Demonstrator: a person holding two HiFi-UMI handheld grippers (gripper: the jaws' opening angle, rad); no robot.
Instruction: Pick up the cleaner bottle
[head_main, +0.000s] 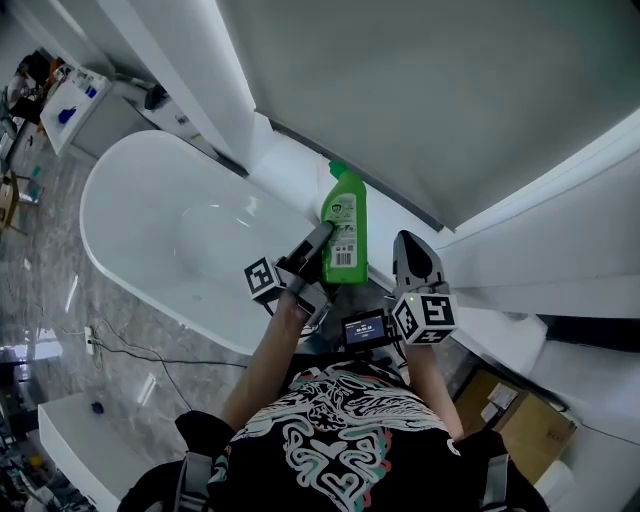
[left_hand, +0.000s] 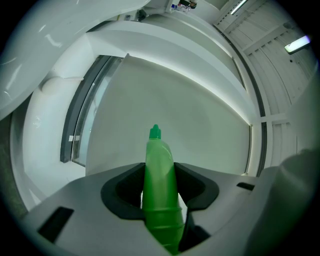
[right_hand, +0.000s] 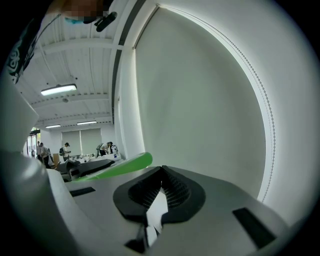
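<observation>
The green cleaner bottle (head_main: 345, 225) has a green cap and a printed label. It is held out over the white ledge (head_main: 290, 165) beside the bathtub, with its cap pointing toward the wall. My left gripper (head_main: 326, 248) is shut on its lower body. In the left gripper view the bottle (left_hand: 160, 185) runs forward between the two jaws of my left gripper (left_hand: 161, 200), cap farthest away. My right gripper (head_main: 408, 240) hovers just right of the bottle without touching it. Its jaws meet at the tips with nothing held (right_hand: 160, 182). The bottle (right_hand: 117, 167) shows as a green streak at its left.
A white freestanding bathtub (head_main: 180, 230) lies to the left below the ledge. A pale wall panel (head_main: 430, 90) rises behind the bottle. A cardboard box (head_main: 525, 425) sits at lower right, and a cable (head_main: 130, 350) trails over the marble floor. Far-off people (right_hand: 65, 149) show in the right gripper view.
</observation>
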